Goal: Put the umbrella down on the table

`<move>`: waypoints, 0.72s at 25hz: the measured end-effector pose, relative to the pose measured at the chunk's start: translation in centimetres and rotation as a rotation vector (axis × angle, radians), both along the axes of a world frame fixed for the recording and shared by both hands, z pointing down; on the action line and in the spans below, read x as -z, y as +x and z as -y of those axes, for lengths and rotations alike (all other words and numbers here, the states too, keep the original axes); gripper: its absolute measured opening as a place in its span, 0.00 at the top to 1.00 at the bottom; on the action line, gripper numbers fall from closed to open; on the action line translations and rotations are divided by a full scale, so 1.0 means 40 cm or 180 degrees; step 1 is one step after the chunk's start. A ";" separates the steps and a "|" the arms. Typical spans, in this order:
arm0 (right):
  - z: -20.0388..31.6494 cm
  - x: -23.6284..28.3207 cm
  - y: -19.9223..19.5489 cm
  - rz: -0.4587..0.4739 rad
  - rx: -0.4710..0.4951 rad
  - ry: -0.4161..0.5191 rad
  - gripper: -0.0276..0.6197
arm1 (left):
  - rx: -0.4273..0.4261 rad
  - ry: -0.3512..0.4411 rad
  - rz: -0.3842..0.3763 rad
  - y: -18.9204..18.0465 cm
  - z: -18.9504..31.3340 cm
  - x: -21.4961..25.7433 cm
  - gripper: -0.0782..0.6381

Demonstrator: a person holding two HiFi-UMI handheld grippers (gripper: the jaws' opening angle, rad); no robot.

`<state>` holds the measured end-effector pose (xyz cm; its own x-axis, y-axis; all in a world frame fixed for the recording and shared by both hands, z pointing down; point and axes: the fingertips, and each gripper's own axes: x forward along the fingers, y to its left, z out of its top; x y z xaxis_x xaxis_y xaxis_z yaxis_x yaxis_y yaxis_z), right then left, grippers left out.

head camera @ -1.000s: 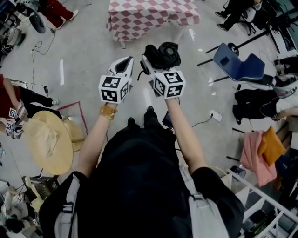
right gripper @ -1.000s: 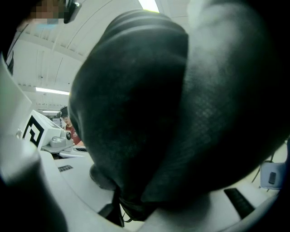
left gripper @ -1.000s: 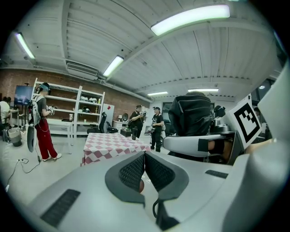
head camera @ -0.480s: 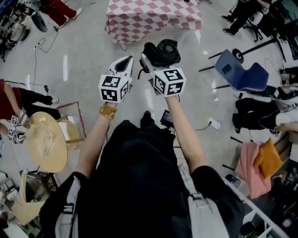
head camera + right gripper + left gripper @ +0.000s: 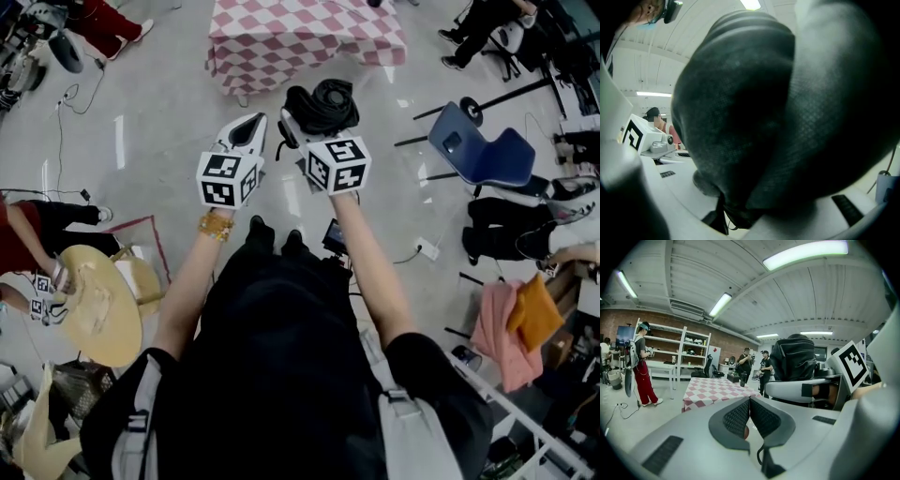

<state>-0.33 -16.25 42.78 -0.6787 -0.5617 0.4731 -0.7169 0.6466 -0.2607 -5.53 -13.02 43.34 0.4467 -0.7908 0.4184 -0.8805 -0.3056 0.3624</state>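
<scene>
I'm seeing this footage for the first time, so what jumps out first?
A bundled black fabric umbrella clamped in the right gripper, at the head view's upper centre. Just beyond it stands a pink-and-white checked cloth-covered table. The left gripper alongside is shut and empty.

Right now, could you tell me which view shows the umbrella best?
The head view: the whole folded umbrella shows, in the right gripper. The right gripper view is filled by its fabric; the left gripper view shows one side.

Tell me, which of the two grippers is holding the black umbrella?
The right gripper: the bundled black umbrella sits clamped between its jaws. The left gripper beside it has its jaws closed together with nothing held.
</scene>
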 end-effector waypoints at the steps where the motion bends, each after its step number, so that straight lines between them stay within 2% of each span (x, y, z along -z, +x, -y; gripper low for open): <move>1: 0.009 -0.005 -0.016 -0.0022 -0.0013 0.0005 0.65 | -0.0017 0.0001 -0.0018 -0.015 0.011 -0.006 0.87; 9: 0.093 -0.025 -0.101 -0.0059 -0.0181 0.0064 0.65 | -0.0143 0.0069 -0.0092 -0.105 0.084 -0.024 0.87; 18: 0.203 -0.071 -0.095 -0.0017 -0.0182 0.0022 0.65 | -0.0138 0.0061 -0.0054 -0.107 0.195 -0.068 0.87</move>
